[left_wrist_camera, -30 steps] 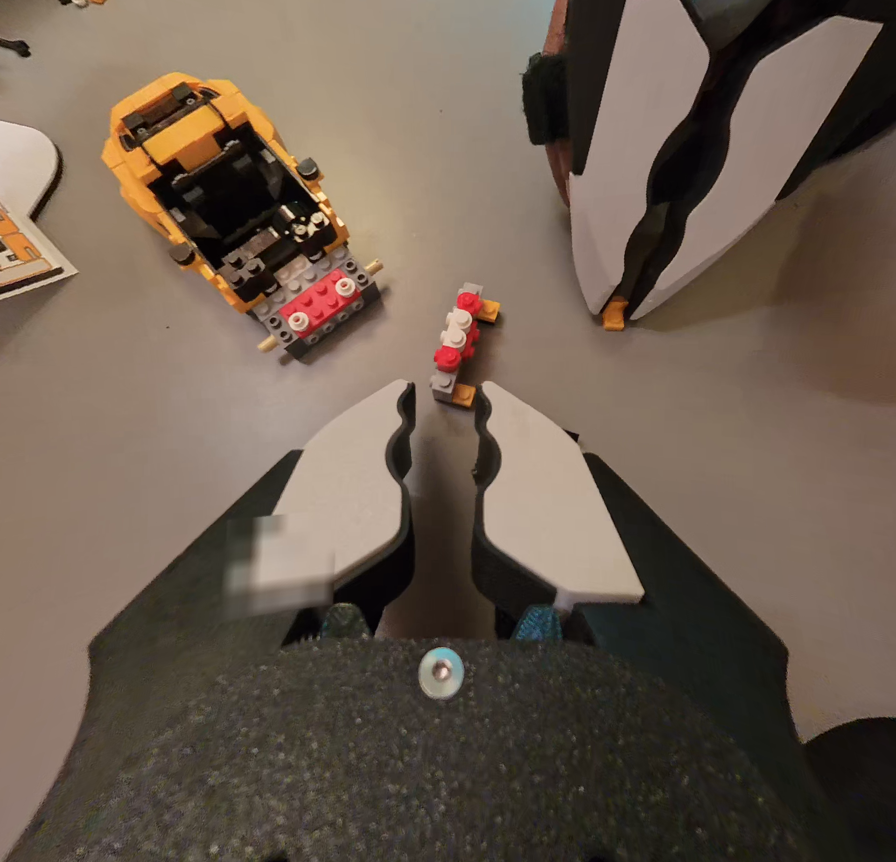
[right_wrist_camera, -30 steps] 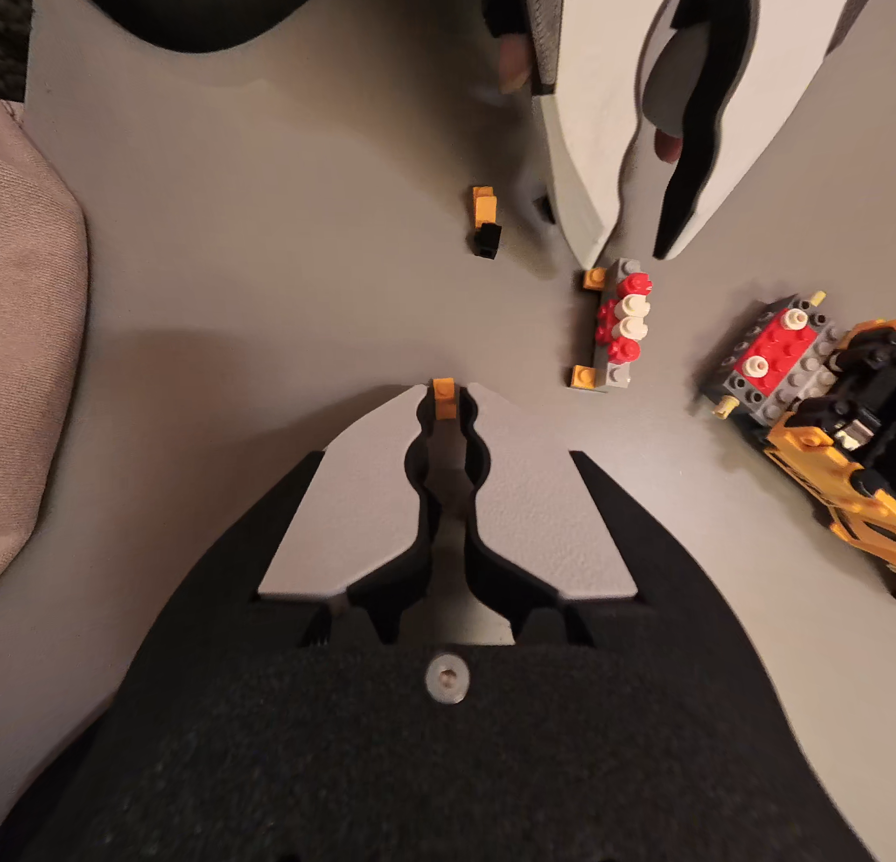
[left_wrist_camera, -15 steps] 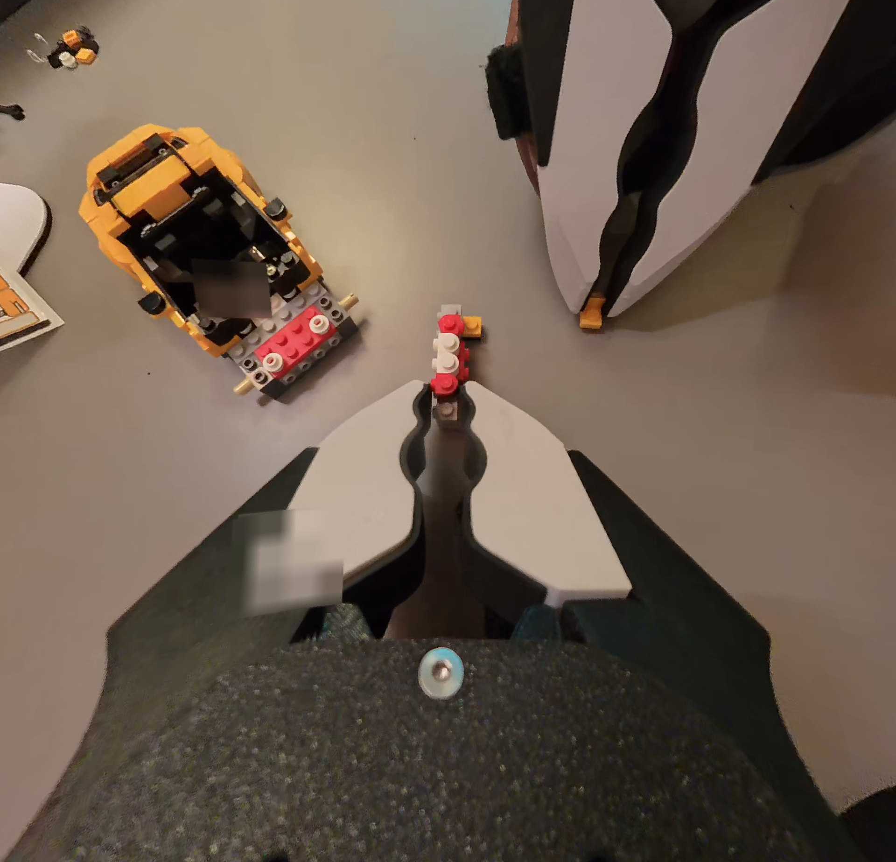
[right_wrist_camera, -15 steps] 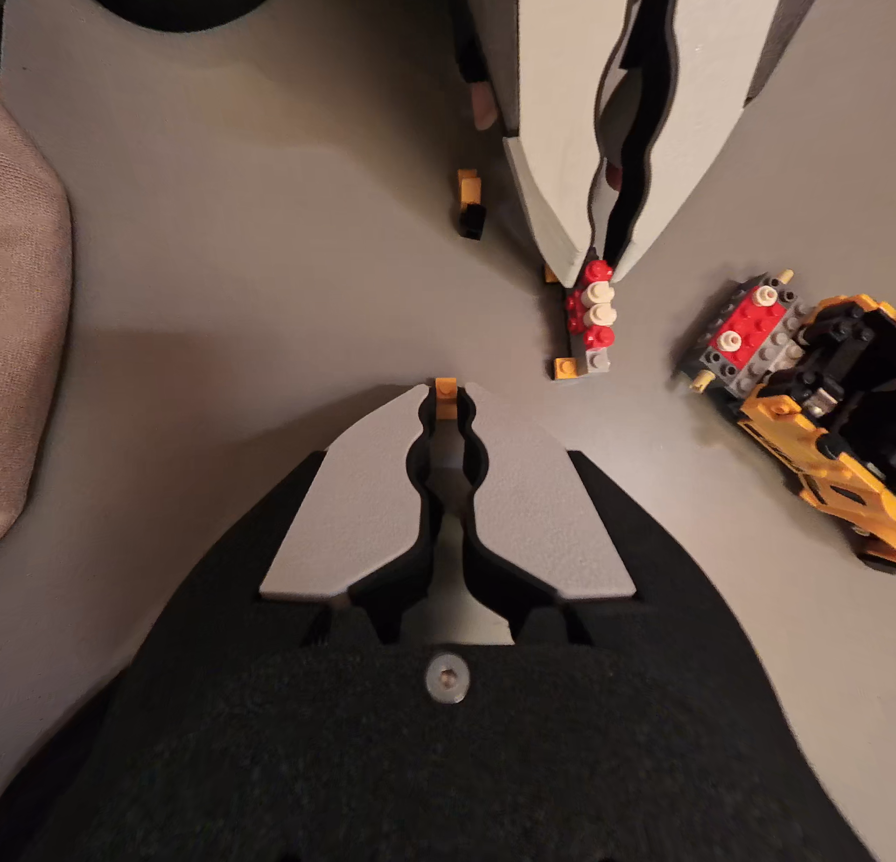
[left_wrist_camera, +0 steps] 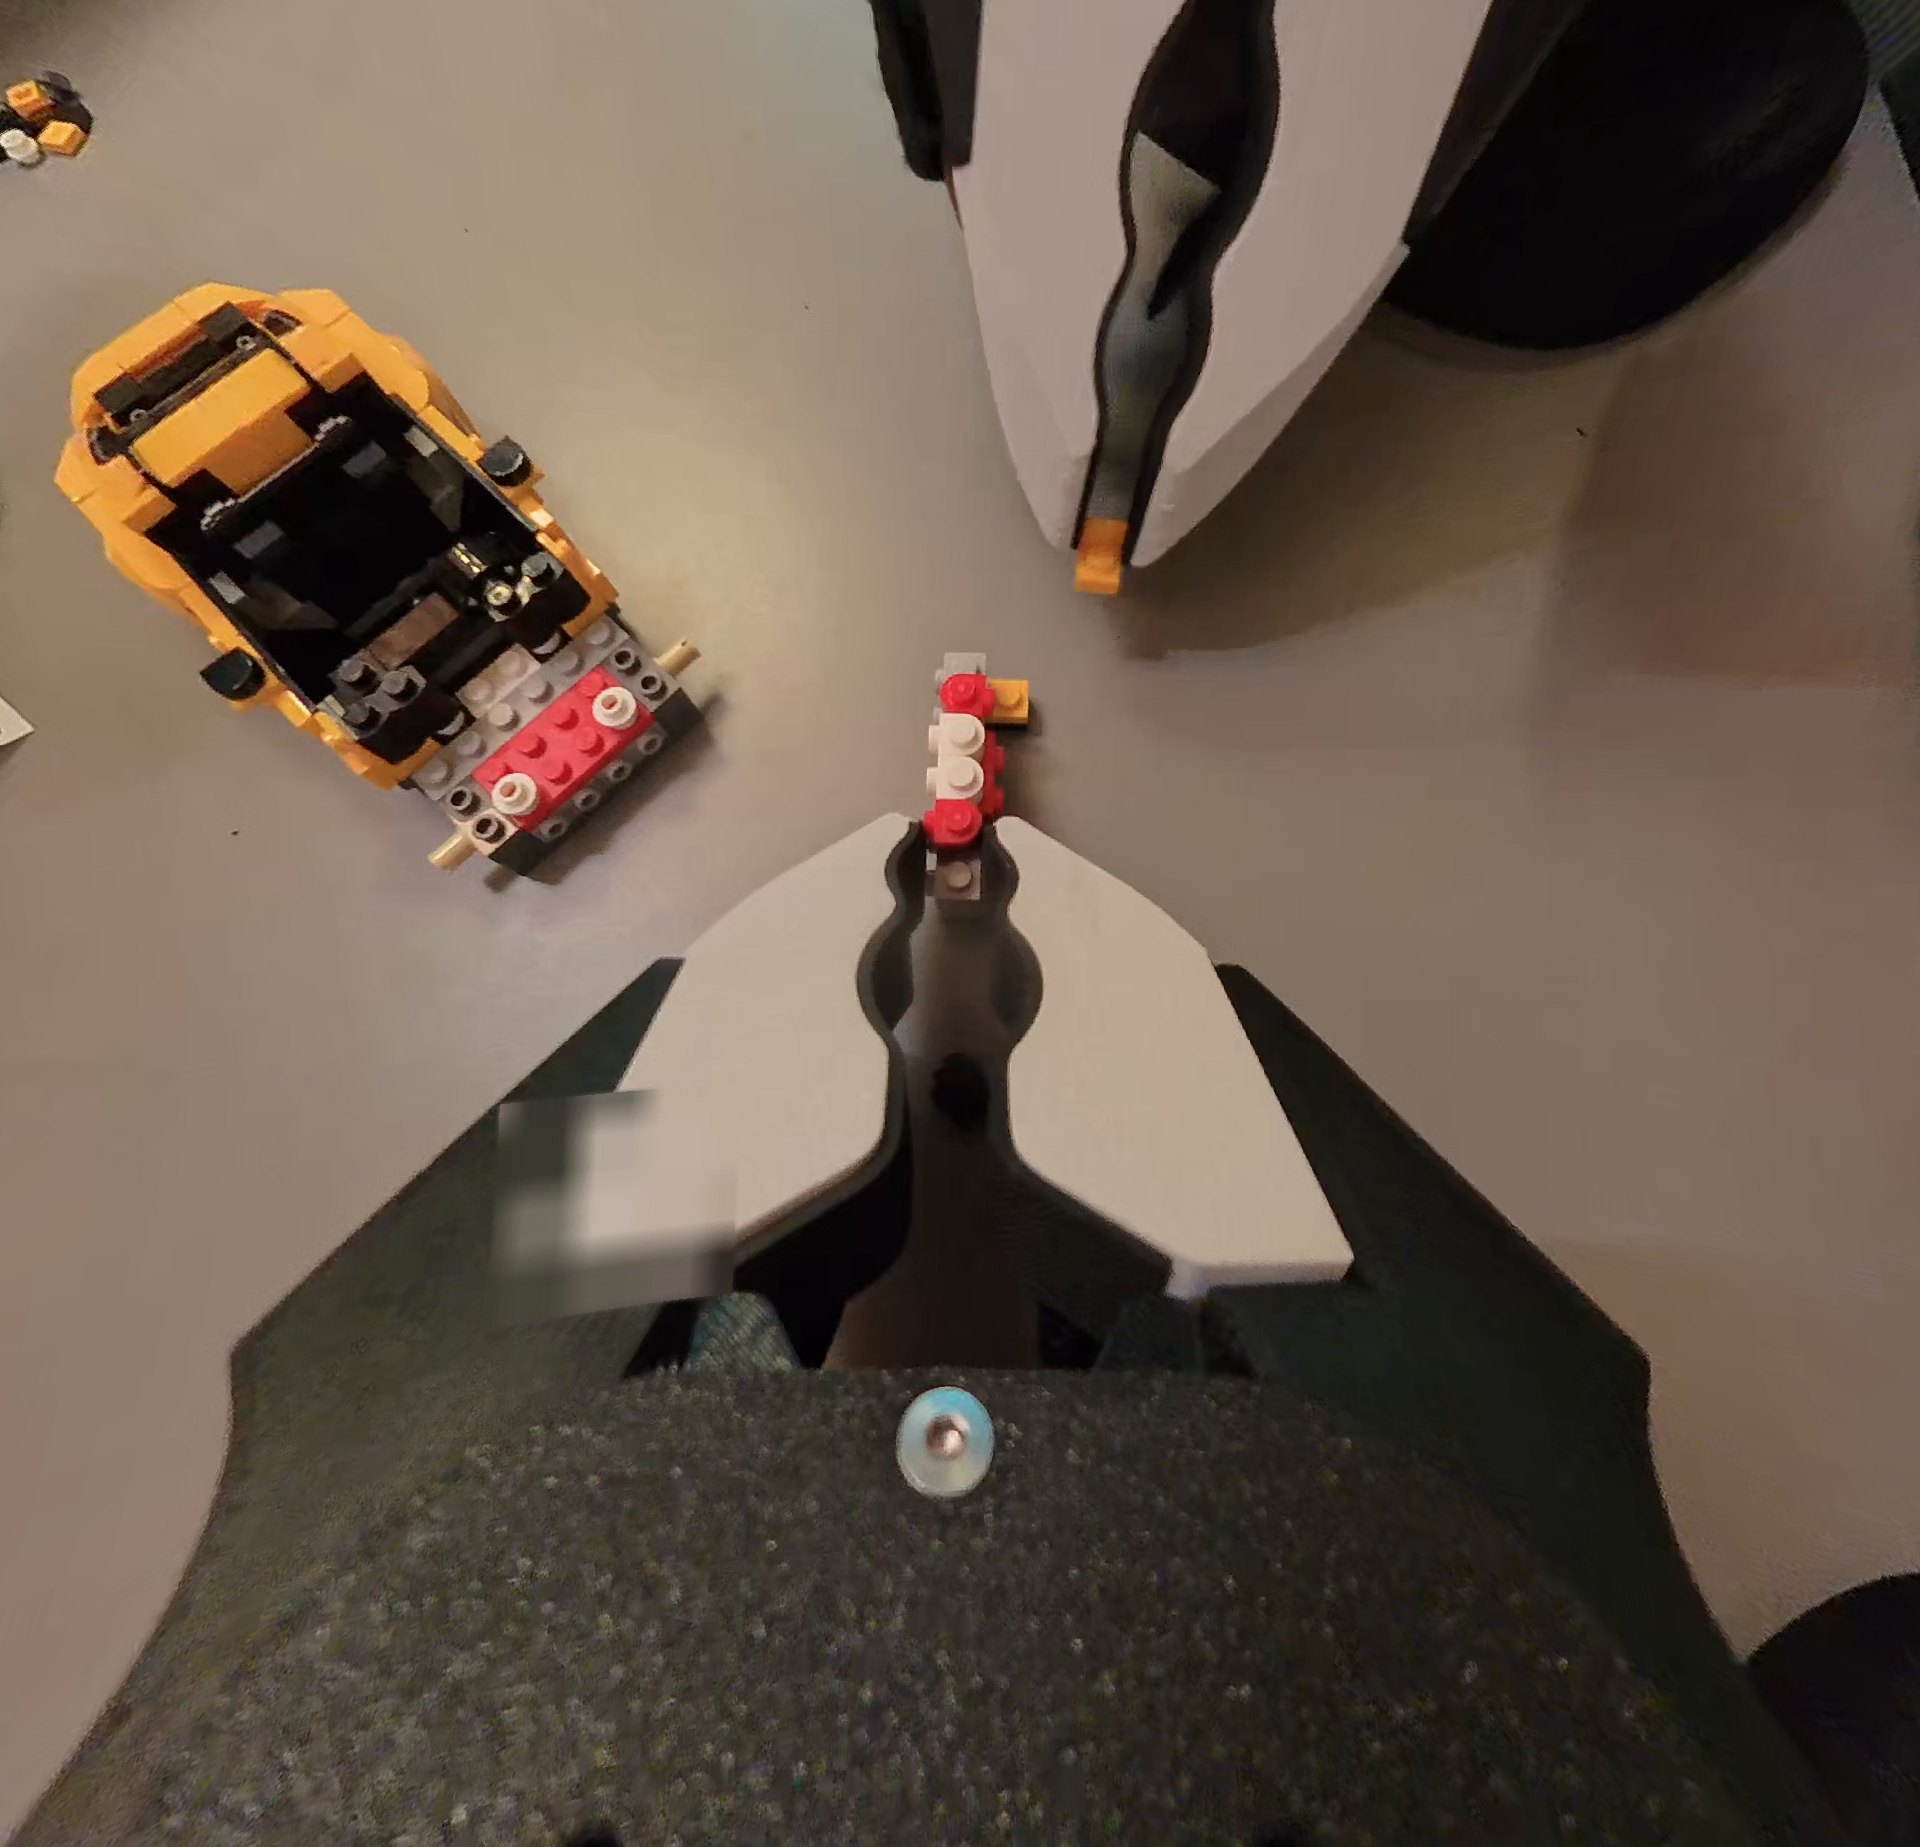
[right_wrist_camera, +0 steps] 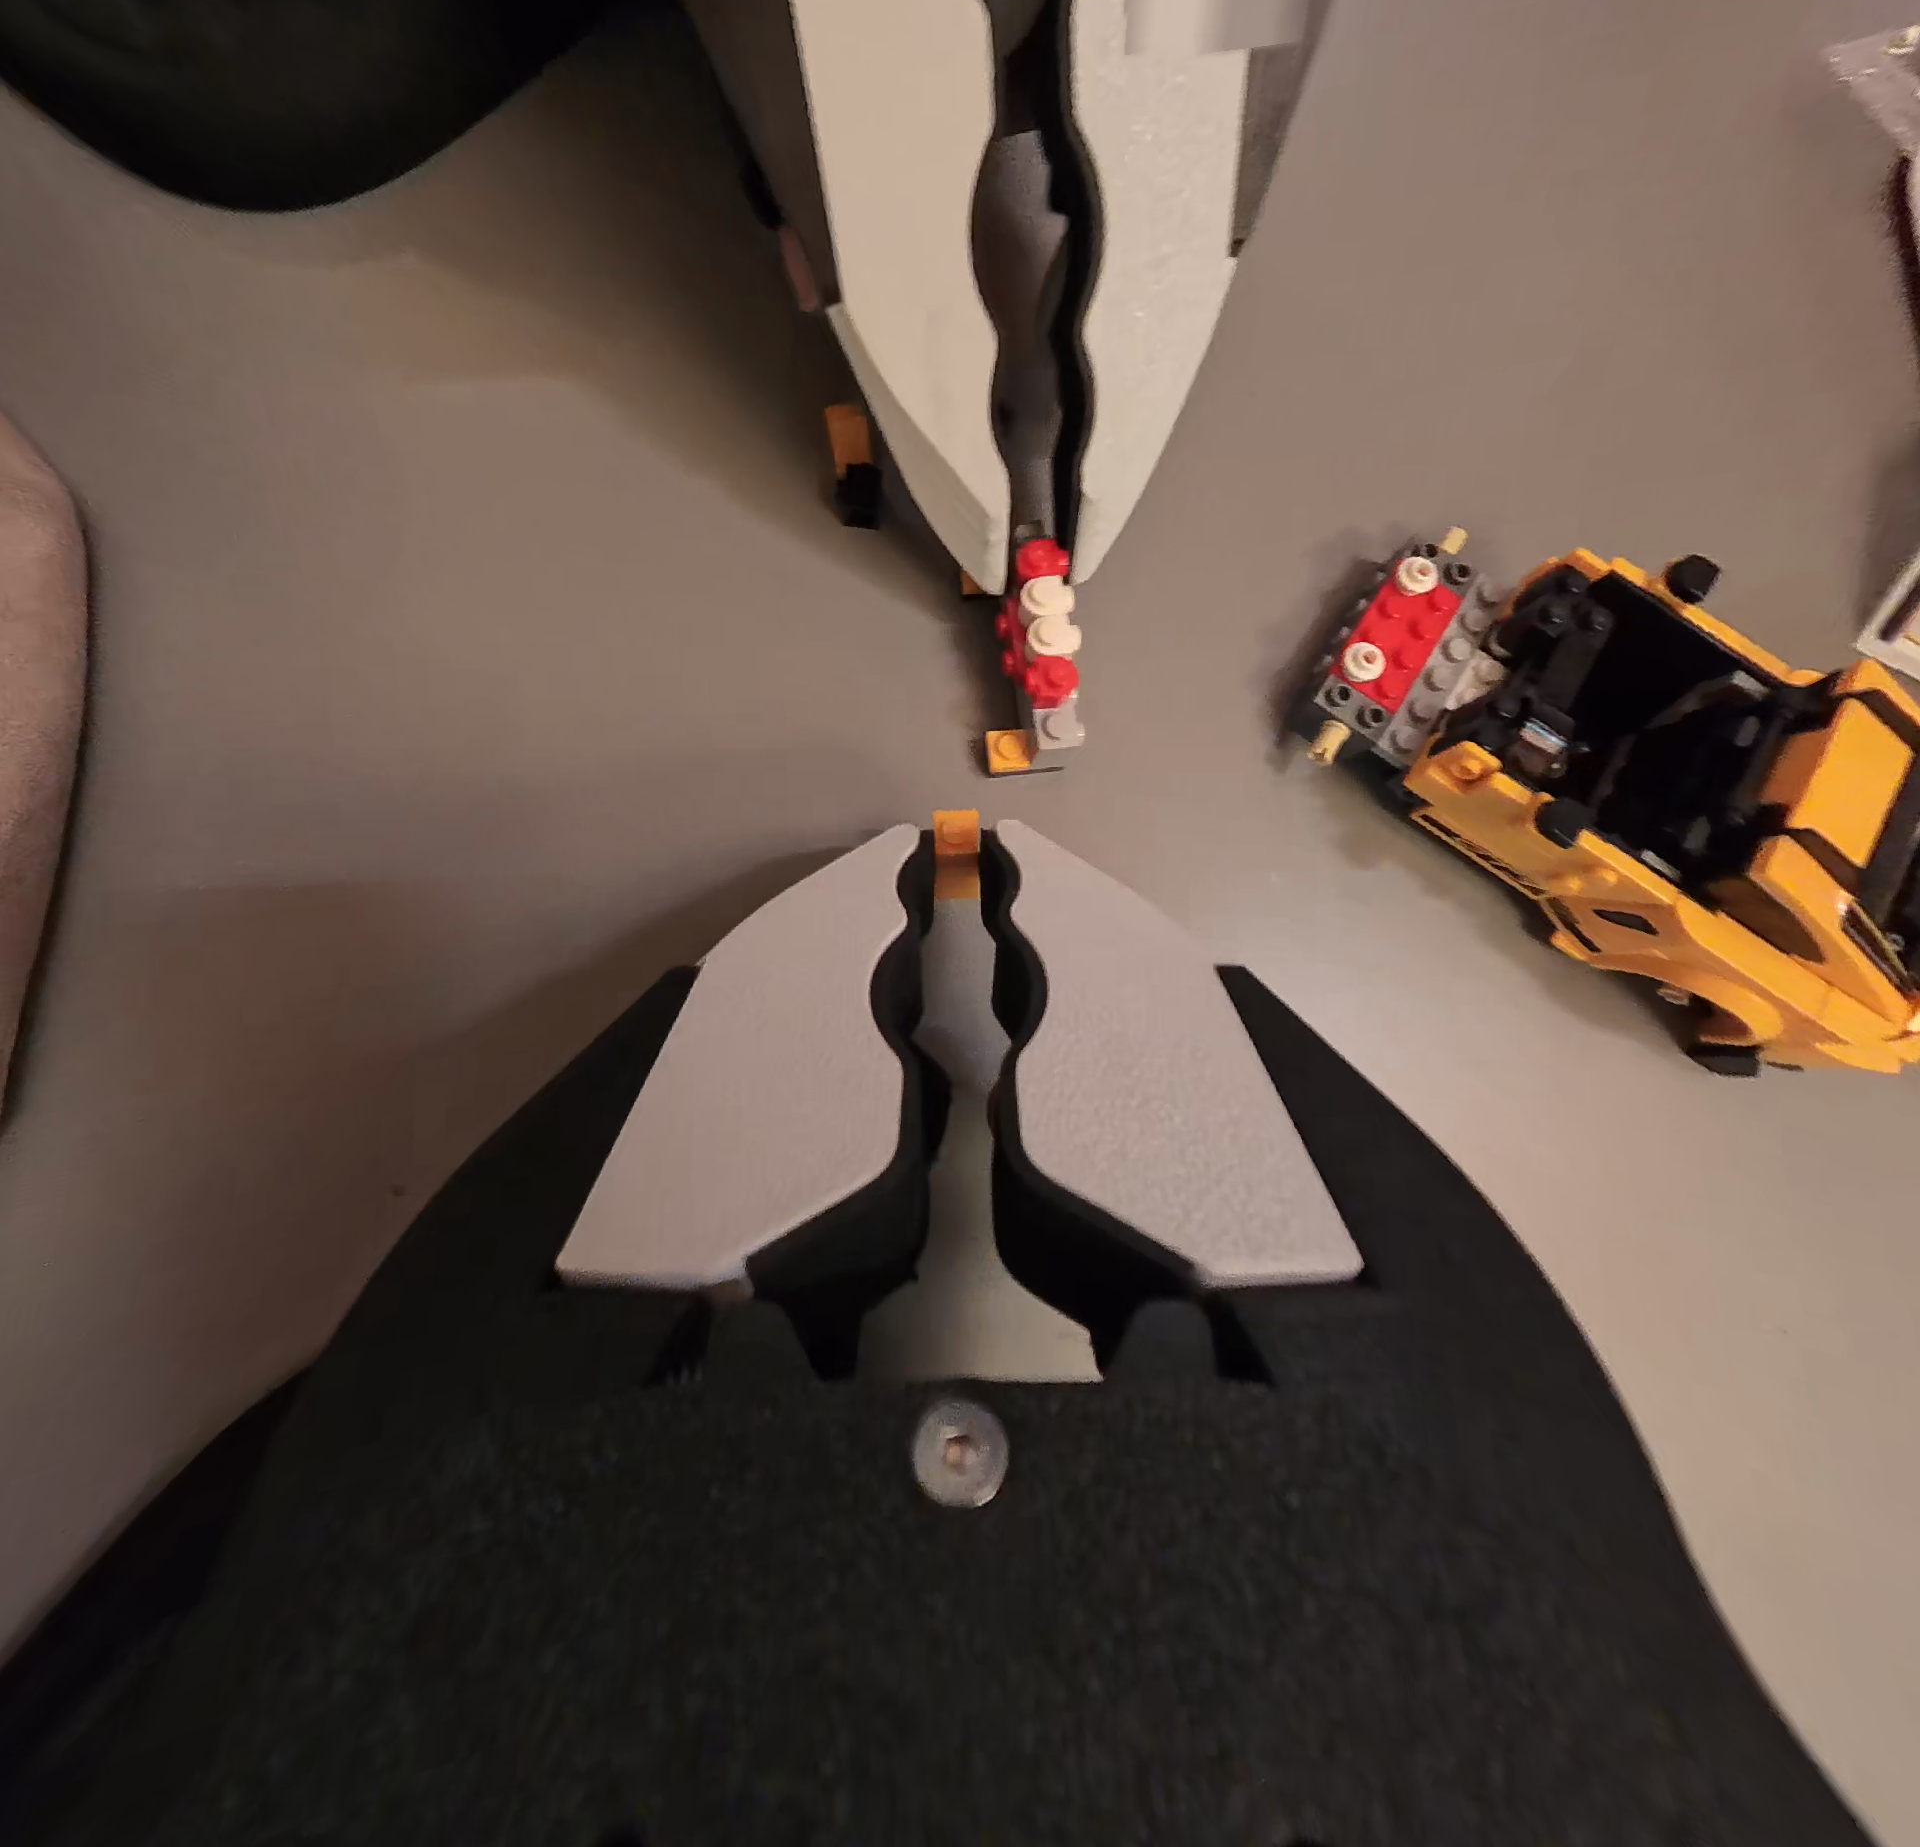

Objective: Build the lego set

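Left gripper (left_wrist_camera: 954, 847): jaws nearly closed, pinching the grey near end of a small red, white and grey brick strip (left_wrist_camera: 964, 771). Strip lying on the grey surface (left_wrist_camera: 1455, 862), an orange plate (left_wrist_camera: 1010, 704) at its far end.

Right gripper (right_wrist_camera: 958, 841): jaws narrow, clamped on a small orange piece (right_wrist_camera: 956, 855) that pokes out at the tips. Piece held just short of the strip's free end, apart from it; height above the surface hard to judge.

Off to one side, well apart from the strip, a half-built orange and black car (left_wrist_camera: 343, 540), roof open, red plate at its grey rear. Near the left gripper, a little orange and black piece (right_wrist_camera: 852, 467) on the surface. A few loose bits (left_wrist_camera: 42, 124) at the far corner. Surface matte grey, warm shadowed light; pinkish fabric (right_wrist_camera: 36, 717) at the edge of the right wrist view, a dark rounded shape (left_wrist_camera: 1621, 135) behind the right gripper.
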`<state>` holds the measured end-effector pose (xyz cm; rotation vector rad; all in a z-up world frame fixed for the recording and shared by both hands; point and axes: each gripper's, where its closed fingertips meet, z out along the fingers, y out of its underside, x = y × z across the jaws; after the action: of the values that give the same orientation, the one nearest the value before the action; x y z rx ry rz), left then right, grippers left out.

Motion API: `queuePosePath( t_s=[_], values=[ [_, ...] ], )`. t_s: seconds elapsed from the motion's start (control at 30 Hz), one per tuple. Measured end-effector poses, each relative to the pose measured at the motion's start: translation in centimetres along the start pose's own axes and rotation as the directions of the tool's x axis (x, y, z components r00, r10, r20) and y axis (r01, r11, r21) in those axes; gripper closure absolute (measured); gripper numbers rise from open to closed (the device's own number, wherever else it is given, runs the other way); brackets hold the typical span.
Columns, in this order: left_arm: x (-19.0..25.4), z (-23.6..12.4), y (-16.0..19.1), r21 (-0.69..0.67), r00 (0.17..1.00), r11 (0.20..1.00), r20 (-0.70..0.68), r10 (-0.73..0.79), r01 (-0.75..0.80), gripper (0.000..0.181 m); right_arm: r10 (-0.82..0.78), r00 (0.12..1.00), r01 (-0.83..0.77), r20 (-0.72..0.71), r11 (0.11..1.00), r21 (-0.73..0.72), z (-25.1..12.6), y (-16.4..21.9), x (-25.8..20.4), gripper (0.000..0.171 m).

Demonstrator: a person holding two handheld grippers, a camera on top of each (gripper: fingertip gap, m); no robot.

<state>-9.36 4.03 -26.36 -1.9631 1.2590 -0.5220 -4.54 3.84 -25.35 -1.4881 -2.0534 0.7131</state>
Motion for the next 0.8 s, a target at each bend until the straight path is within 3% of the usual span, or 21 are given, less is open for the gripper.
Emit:
queuePosePath(
  t_s=[0.33, 0.8],
  values=[
    [0.2, -0.1, 0.0, 0.0, 1.0, 1.0, -0.007, 0.005, -0.005, 0.164, 0.067, 0.998, -0.066, -0.016, 0.997, 0.025, -0.1, -0.1, 0.8, 0.164],
    [0.1, 0.0, 0.1, -0.007, 1.0, 1.0, -0.001, 0.006, -0.006, 0.169, 0.083, 0.996, -0.082, -0.033, 0.996, 0.036, 0.0, -0.1, 1.3, 0.164]
  ],
)
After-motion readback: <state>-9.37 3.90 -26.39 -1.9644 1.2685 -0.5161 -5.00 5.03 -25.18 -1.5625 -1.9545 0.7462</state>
